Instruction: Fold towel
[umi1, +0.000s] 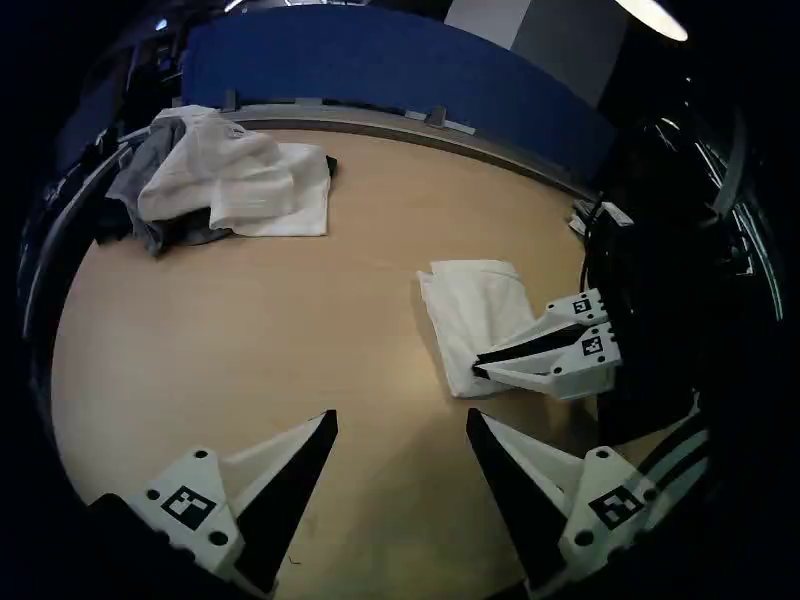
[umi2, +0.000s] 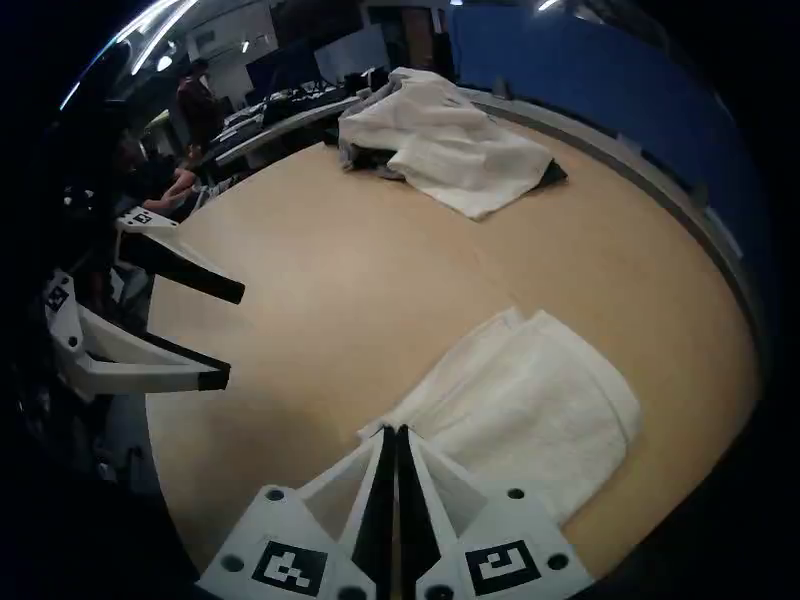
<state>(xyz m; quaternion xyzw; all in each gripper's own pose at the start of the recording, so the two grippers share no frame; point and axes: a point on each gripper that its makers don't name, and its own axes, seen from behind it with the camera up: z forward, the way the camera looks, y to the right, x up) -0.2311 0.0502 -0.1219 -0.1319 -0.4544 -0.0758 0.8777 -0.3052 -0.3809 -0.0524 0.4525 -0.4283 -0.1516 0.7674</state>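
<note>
Nearest, L gripper (umi1: 400, 420) is held spread wide w/ nothing between its fingers, over the table (umi1: 250, 330). R gripper (umi2: 390, 435) is seen pressed together at the near corner of the folded white towel (umi2: 530, 400), which is laid flat near the table edge; whether cloth is pinched can't be told. Farther back, a pile of cloths (umi1: 230, 180) is heaped by the blue partition (umi1: 400, 60).

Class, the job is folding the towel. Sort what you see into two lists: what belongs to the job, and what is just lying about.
Belongs to the job: folded white towel; right gripper, jaws closed at the towel's corner; left gripper, jaws open above the table.

Just lying about: heap of white and grey cloths at the table's far side; blue partition behind it.
</note>
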